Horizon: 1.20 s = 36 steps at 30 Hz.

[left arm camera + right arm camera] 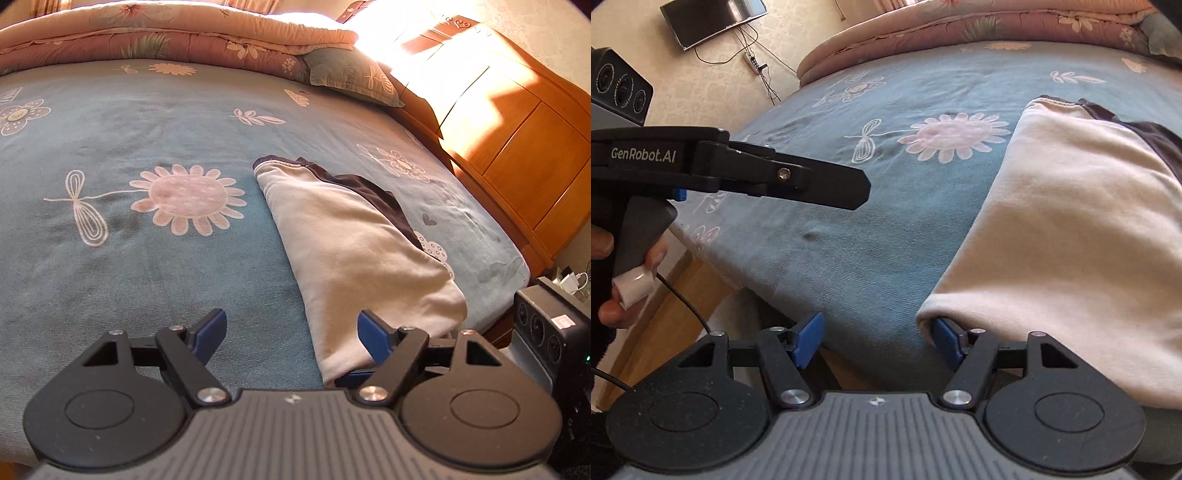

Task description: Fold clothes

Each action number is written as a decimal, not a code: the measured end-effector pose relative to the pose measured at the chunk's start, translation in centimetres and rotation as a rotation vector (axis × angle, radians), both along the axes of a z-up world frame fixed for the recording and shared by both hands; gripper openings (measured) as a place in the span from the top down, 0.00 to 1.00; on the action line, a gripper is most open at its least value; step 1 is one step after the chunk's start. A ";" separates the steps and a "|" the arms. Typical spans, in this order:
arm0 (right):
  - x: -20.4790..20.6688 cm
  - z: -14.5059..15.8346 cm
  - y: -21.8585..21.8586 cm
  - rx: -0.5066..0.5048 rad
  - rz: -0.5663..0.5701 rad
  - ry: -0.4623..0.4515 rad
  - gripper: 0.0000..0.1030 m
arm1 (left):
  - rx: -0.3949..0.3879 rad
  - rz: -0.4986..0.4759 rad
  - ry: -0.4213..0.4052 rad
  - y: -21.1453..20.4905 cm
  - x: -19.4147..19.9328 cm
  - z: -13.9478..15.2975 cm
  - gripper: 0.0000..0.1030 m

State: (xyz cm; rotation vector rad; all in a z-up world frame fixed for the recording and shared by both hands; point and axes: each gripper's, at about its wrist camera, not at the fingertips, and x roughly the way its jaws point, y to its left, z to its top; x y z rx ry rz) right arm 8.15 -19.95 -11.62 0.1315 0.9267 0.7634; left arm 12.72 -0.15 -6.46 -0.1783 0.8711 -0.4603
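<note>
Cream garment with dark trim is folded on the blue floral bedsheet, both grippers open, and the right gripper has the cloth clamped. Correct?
Not quite. The cream garment with dark trim does lie folded on the blue floral bedsheet, but the right gripper clamps nothing: the right wrist view shows its blue fingers apart, with sheet between them. The left gripper is open too.

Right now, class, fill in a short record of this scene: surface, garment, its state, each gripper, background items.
surface: bed with a blue floral sheet
garment: cream top with dark trim, lying on the sheet toward the wooden headboard
garment state: folded into a long narrow shape, near end at the bed's edge
left gripper: open, nothing between the pads
right gripper: open, one blue pad beside the garment's near edge, not gripping it
background: folded quilt, pillow, wall-mounted screen
</note>
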 end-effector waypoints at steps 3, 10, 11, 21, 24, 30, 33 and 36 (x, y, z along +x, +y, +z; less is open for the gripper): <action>-0.7 0.6 0.5 0.092 0.081 0.016 0.28 | -0.003 0.012 -0.005 0.5 -0.1 0.1 0.24; 1.1 1.3 -2.0 0.048 -0.077 0.000 0.28 | -0.006 0.045 0.003 1.2 0.2 0.0 0.23; 1.4 0.7 -2.3 0.055 -0.092 0.036 0.28 | -0.005 0.042 0.008 1.1 0.3 -0.2 0.23; 0.1 3.0 -8.4 -0.014 -0.273 -0.095 0.23 | 0.005 -0.019 0.026 -1.2 1.3 -0.5 0.23; 0.5 1.7 -11.7 -0.080 -0.399 -0.071 0.20 | 0.014 -0.059 0.033 -2.6 1.8 -0.7 0.23; -0.1 1.0 -14.7 -0.015 -0.472 -0.032 0.19 | 0.041 -0.144 0.039 -5.3 3.9 -0.4 0.23; 1.3 2.9 -14.6 0.004 -0.464 -0.090 0.12 | 0.039 -0.179 0.023 -6.7 5.7 0.5 0.23; 4.4 3.8 -13.8 -0.015 -0.442 -0.127 0.08 | -0.012 -0.203 0.008 -8.3 8.2 1.7 0.23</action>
